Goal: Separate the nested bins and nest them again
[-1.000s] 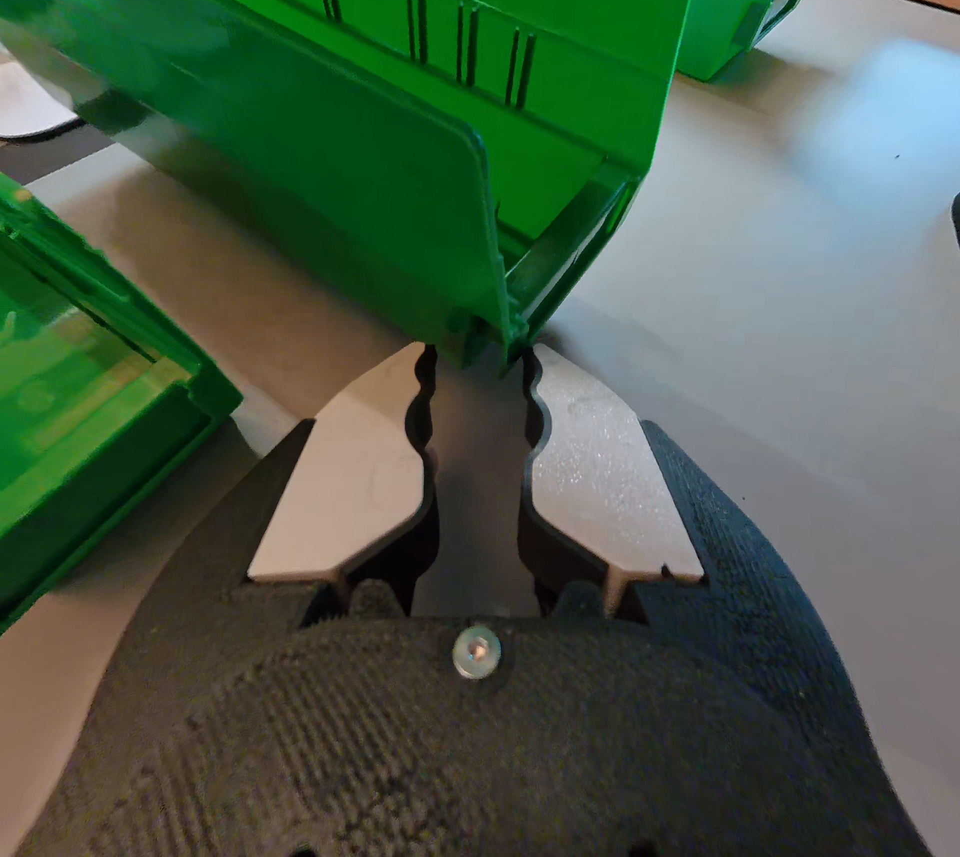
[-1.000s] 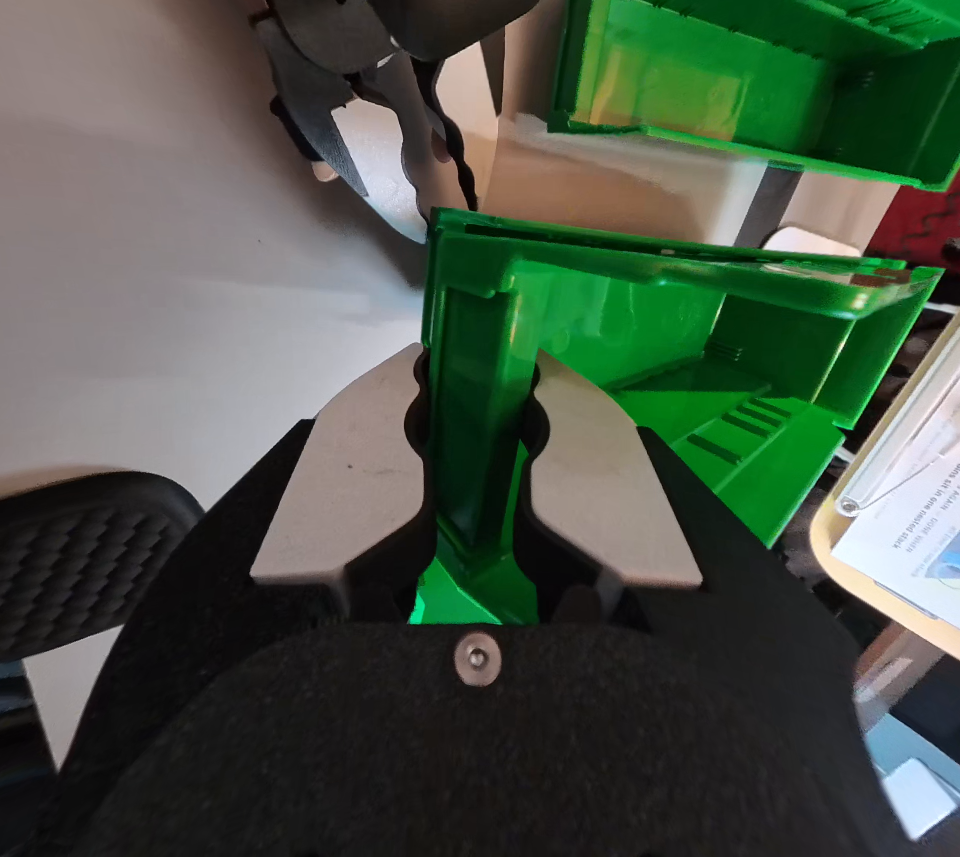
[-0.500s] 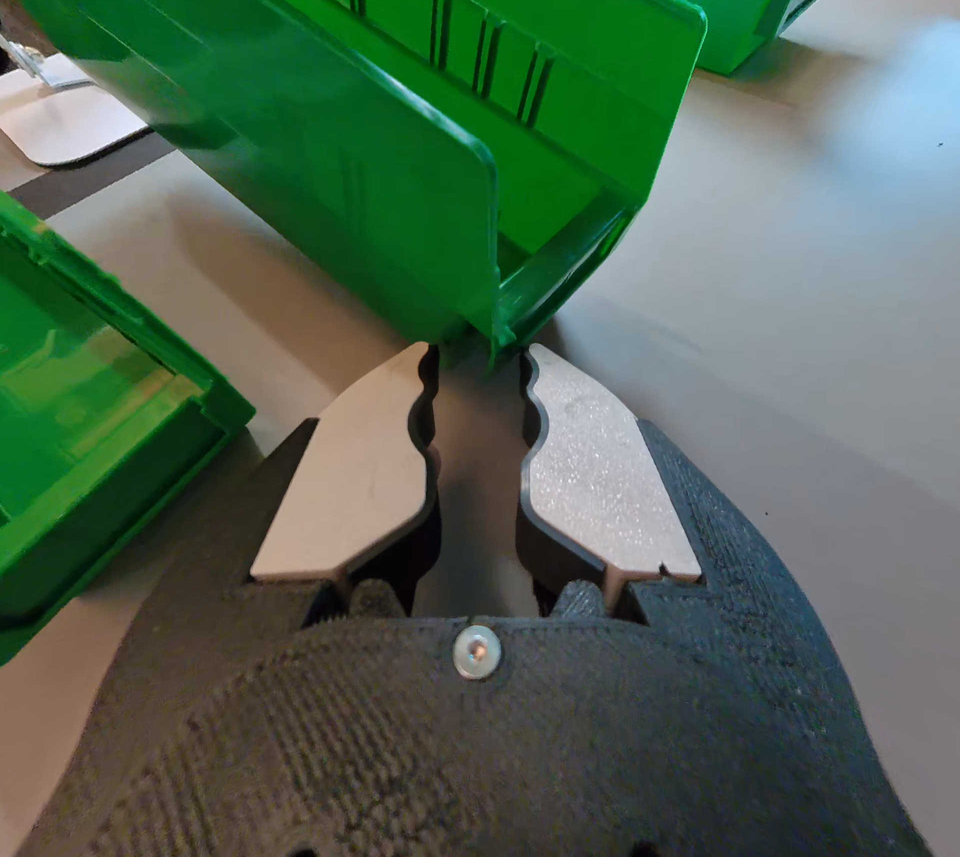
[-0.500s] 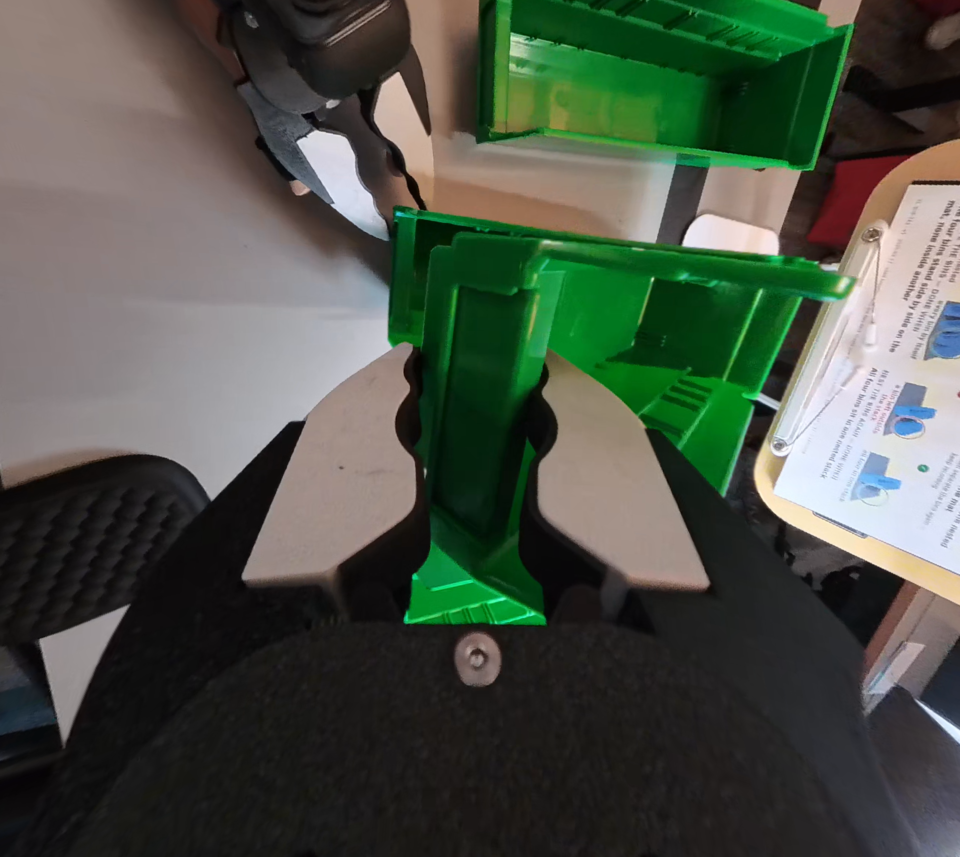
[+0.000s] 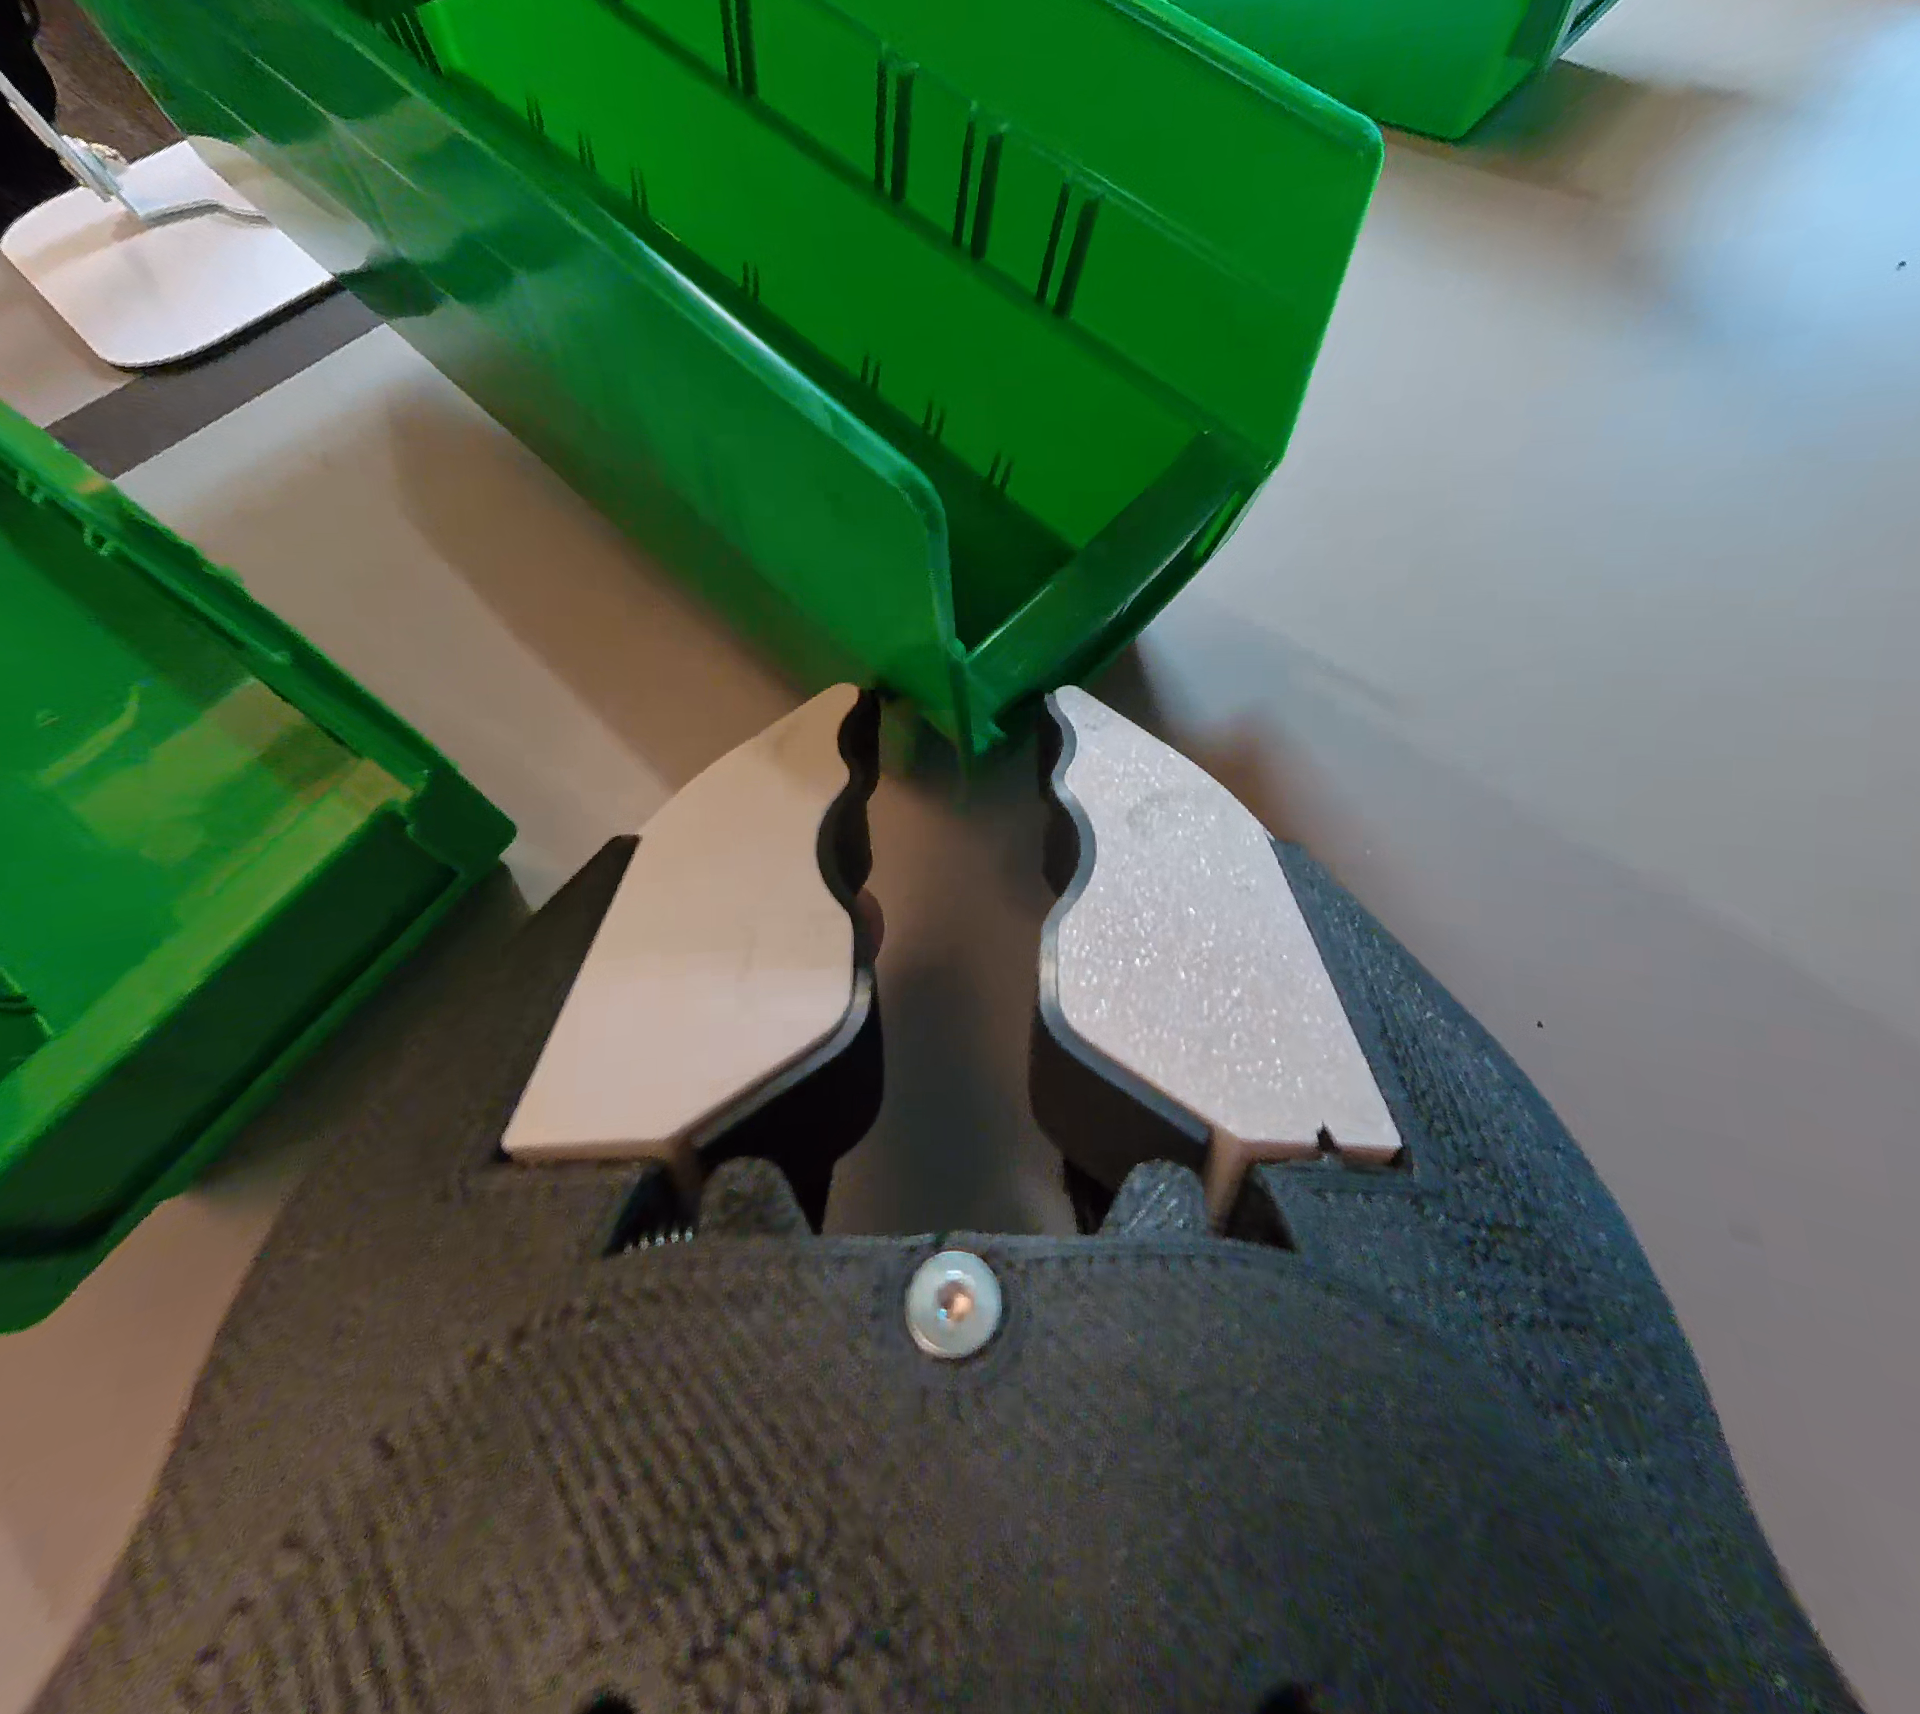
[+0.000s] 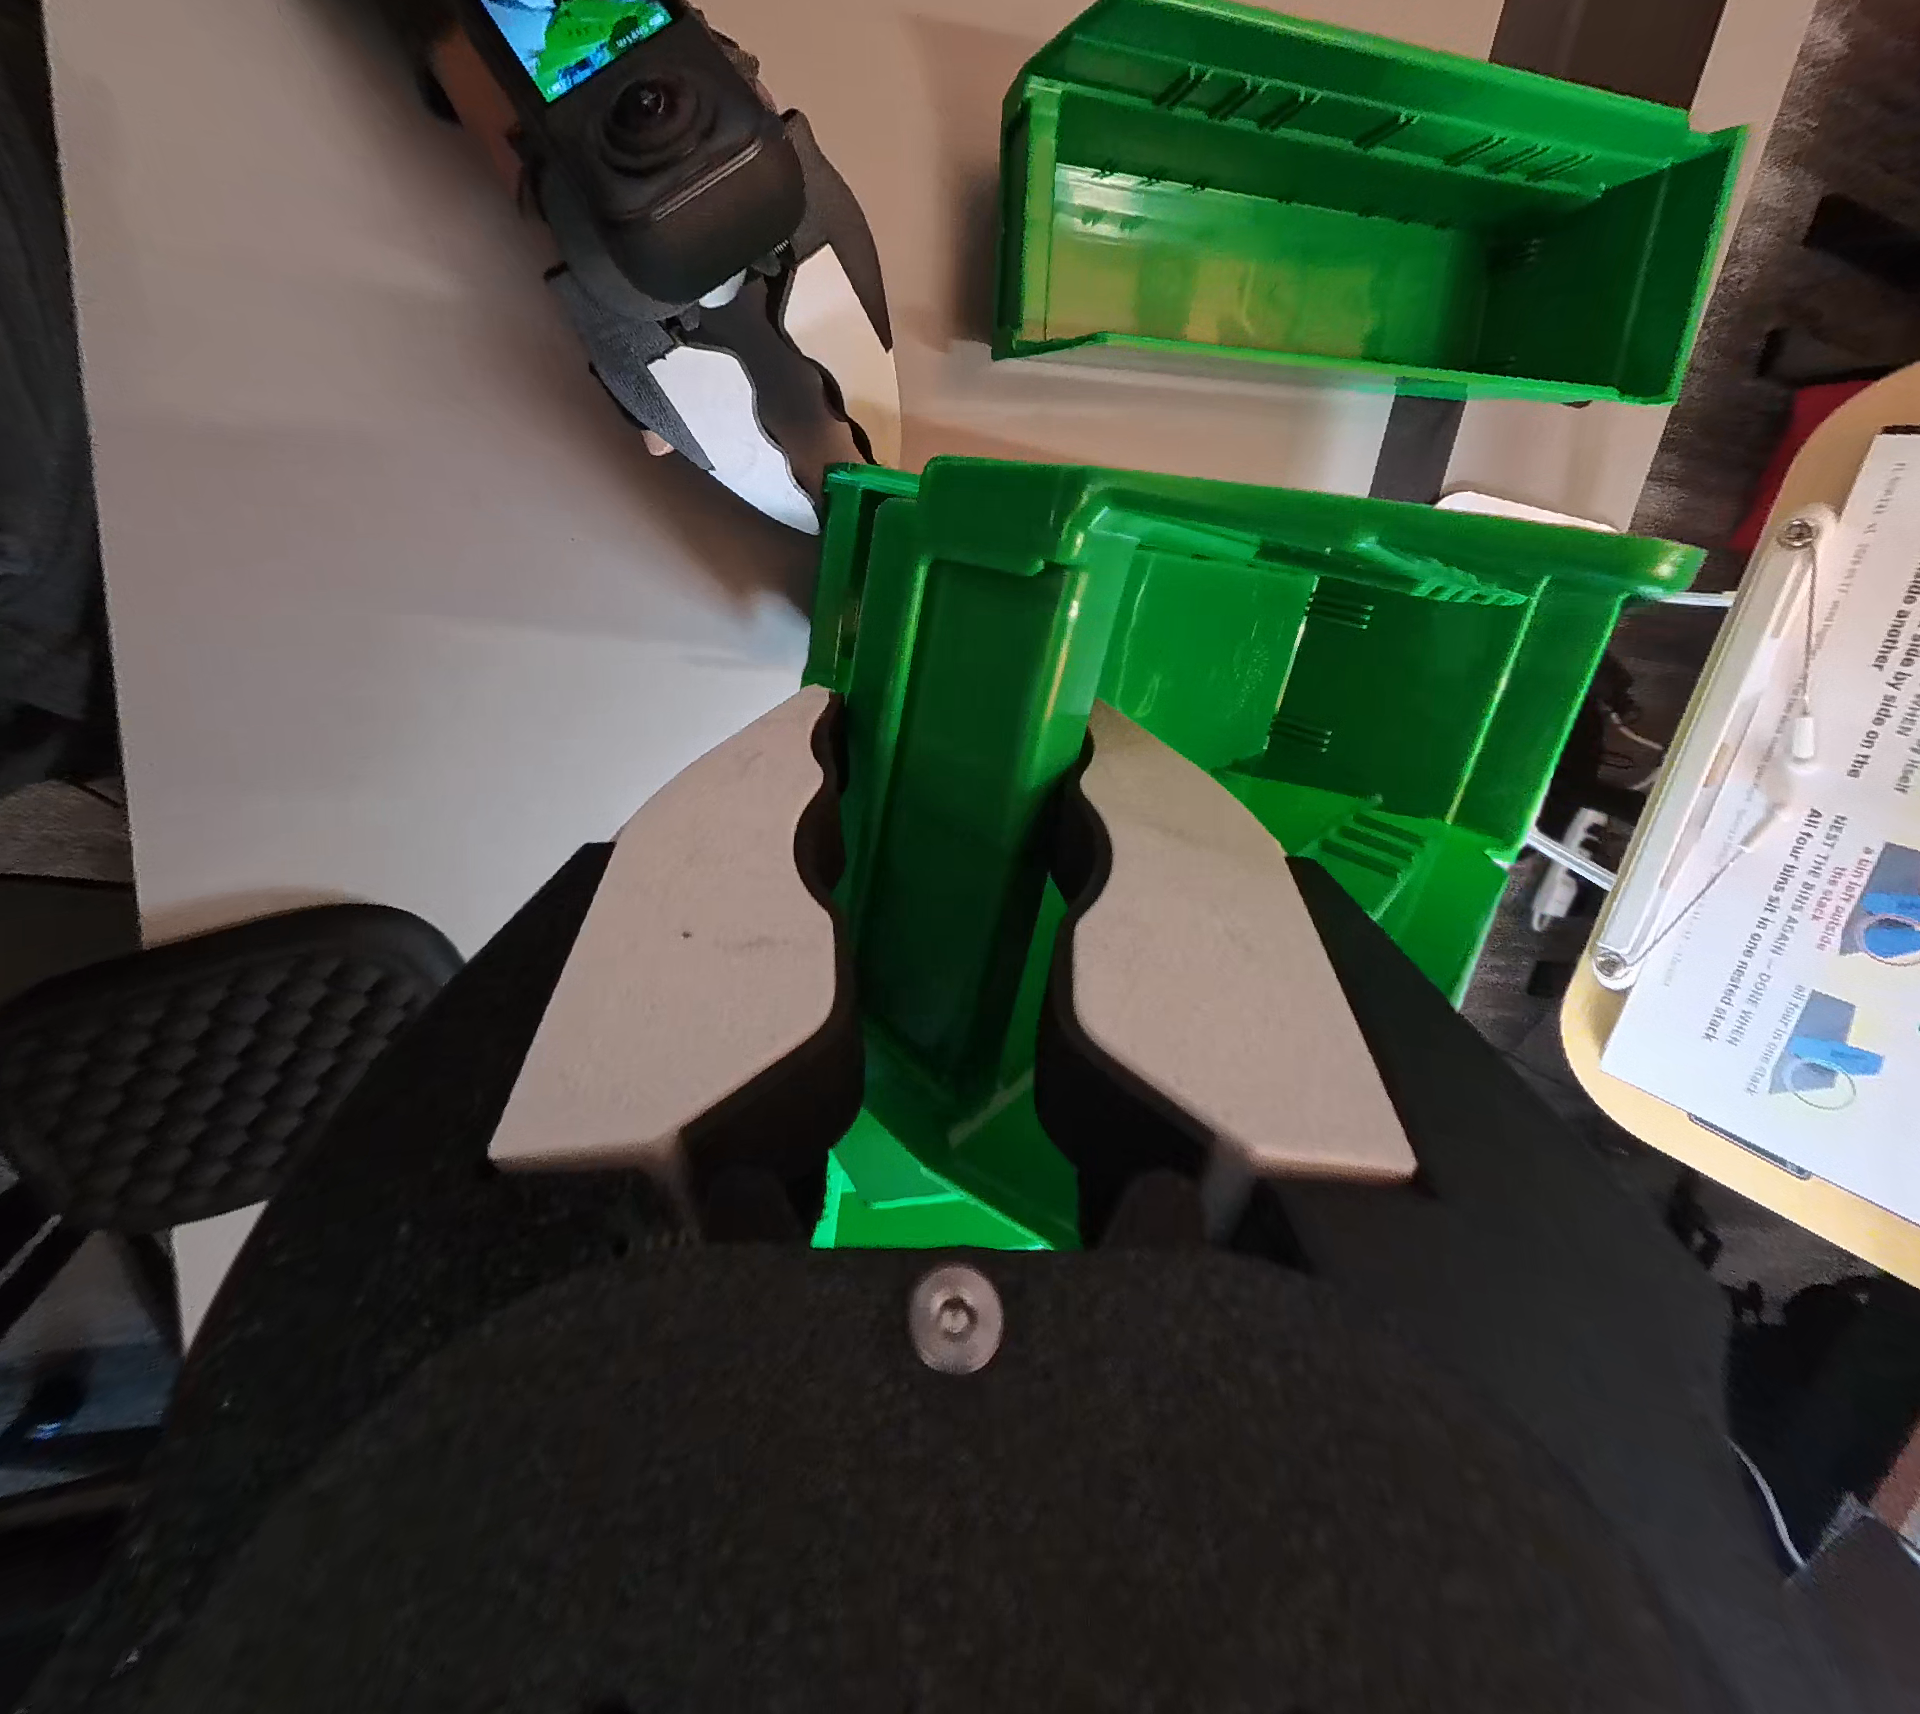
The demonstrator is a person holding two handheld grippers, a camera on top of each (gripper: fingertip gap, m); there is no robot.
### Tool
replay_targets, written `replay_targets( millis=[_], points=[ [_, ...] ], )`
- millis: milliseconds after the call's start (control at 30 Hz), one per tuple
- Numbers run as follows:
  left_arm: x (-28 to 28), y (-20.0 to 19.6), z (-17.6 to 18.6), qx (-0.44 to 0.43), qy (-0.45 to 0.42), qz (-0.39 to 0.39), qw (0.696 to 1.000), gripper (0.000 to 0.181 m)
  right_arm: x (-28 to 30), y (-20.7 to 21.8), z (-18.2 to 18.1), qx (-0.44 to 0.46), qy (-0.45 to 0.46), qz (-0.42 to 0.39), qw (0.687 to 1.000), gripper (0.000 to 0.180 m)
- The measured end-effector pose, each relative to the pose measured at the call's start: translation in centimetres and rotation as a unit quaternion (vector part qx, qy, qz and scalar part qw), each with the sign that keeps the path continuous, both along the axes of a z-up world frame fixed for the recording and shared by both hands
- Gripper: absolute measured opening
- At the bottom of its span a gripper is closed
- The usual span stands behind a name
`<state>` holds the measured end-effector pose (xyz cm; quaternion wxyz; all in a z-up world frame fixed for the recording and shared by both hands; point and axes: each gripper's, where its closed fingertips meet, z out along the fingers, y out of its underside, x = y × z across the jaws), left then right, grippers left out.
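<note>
Right tool [image 6: 951, 729] clamping green bin [image 6: 1351, 677], left tool [image 5: 956, 708] parted, empty

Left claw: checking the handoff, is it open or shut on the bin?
Open. The left claw shows bare table between its fingers, by the green bin's corner.

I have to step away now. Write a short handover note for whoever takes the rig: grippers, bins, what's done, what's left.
Right gripper: shut on the end wall of a lifted green plastic bin, partly raised out of the green outer bin beneath it.
Left gripper: open, tips at the outer bin's near corner, gripping nothing.
Other bins: one separate green bin on the grey table beyond the pair; another green bin at the left gripper's left side; one more at the far table edge.
Done: some bins already apart.
Left: finish pulling the held bin free, set it down, then nest all again.
</note>
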<state>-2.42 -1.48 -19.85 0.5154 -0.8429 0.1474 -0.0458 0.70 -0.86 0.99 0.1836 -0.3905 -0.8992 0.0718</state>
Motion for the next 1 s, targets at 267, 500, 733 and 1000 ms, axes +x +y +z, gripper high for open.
replay_targets(
  millis=[267, 500, 733, 1000],
  points=[
    [-0.1, -0.1, 0.2, 0.008, 0.001, 0.005, 1.000, 0.031, -0.2, 0.3, 3.1, -0.020, -0.007, -0.012, 1.000, 0.038],
    [0.1, -0.5, 0.3, 0.011, 0.004, 0.003, 1.000, 0.025, -0.5, 0.9, 5.0, -0.064, -0.035, -0.030, 0.997, 0.039],
    [0.0, -0.4, 0.5, 0.014, 0.005, -0.004, 1.000, 0.029, -0.7, -0.4, 2.9, -0.040, -0.064, -0.003, 0.997, 0.035],
    [-0.9, -0.1, 0.3, 0.002, -0.020, 0.007, 1.000, 0.029, -0.3, -2.9, 0.0, -0.001, -0.073, 0.046, 0.996, 0.028]
  ],
)
